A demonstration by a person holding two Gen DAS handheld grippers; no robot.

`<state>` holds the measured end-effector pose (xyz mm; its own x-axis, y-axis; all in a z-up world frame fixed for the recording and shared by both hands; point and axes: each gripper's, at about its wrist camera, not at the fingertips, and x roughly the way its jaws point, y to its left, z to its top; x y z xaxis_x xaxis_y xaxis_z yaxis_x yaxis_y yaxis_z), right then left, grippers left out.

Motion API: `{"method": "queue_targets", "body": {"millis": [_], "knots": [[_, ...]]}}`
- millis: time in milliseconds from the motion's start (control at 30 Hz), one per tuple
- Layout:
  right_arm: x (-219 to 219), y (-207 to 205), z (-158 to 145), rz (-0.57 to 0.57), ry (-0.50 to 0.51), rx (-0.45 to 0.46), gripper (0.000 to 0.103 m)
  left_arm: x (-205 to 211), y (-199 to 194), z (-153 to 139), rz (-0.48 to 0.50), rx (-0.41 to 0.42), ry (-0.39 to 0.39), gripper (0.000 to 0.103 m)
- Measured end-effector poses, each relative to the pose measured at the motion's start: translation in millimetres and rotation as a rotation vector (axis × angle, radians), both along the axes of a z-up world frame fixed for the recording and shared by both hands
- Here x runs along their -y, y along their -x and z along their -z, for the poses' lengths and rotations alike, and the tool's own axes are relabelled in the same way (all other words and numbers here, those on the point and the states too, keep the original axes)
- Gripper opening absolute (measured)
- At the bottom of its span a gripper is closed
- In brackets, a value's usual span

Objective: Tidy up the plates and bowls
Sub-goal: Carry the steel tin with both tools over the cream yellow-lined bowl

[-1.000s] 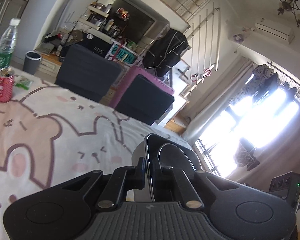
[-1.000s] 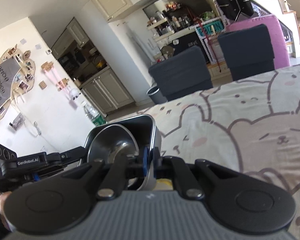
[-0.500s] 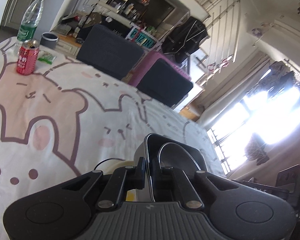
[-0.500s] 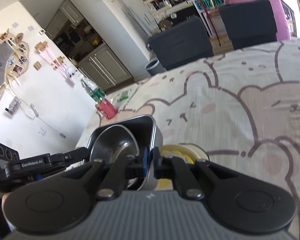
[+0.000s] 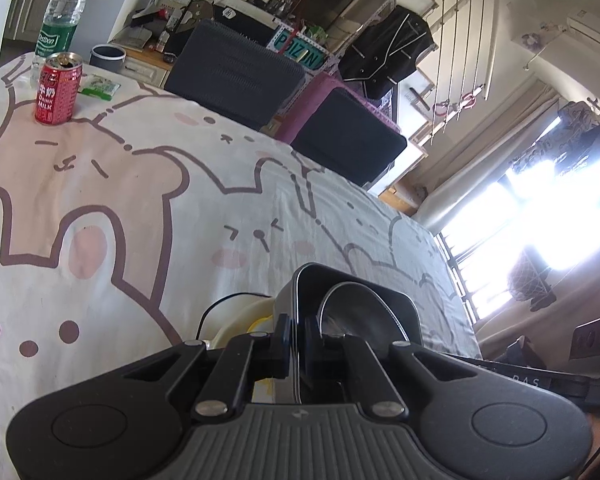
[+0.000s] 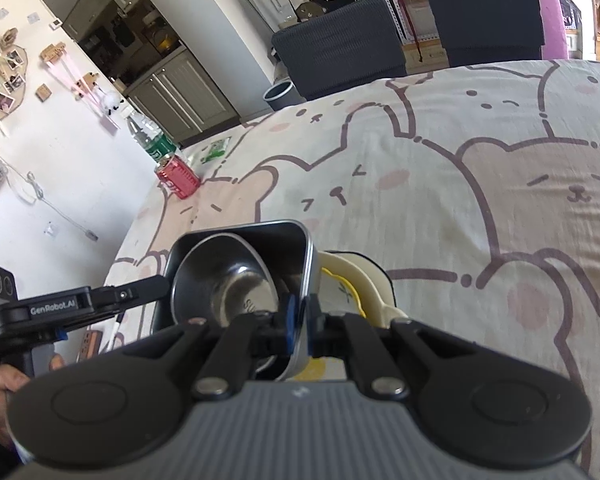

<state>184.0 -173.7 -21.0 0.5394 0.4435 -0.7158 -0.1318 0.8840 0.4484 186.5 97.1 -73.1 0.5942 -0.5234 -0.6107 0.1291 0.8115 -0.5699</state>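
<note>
Both grippers hold one dark square metal tray by opposite walls. My left gripper [image 5: 296,338] is shut on the tray's left wall [image 5: 290,300]. My right gripper [image 6: 298,320] is shut on its right wall [image 6: 306,264]. A steel bowl [image 5: 360,312] sits inside the tray, also seen in the right wrist view [image 6: 224,276]. Under the tray lies a cream plate with yellow marks [image 6: 360,284], seen in the left wrist view too [image 5: 240,320]. The tray hangs just above that plate, over the bear-print tablecloth [image 5: 140,200].
A red milk can [image 5: 58,88], a water bottle [image 5: 62,20] and a green packet [image 5: 100,86] stand at the table's far left corner. Two dark chairs [image 5: 236,72] stand behind the far edge. The left gripper's body [image 6: 68,308] shows in the right wrist view.
Both grippers have tipped and come down toward the table with the tray and bowl. The cream plate has come into view beneath the tray.
</note>
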Motion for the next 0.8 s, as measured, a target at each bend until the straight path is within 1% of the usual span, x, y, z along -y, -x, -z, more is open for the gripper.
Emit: {"method": "queue_targets", "body": {"millis": [400, 500, 567, 800], "knots": [[-10, -7, 8, -0.022, 0.044, -0.056, 0.008, 2, -6, 13, 0.007, -0.063, -0.042, 0.007], [-13, -8, 9, -0.027, 0.056, -0.067, 0.008, 2, -7, 15, 0.009, -0.070, -0.047, 0.007], [-14, -8, 10, -0.033, 0.060, -0.073, 0.010, 2, -7, 16, 0.011, -0.073, -0.052, 0.007], [-15, -10, 14, -0.039, 0.085, -0.088, 0.010, 7, -11, 23, 0.021, -0.094, -0.068, 0.007]]}}
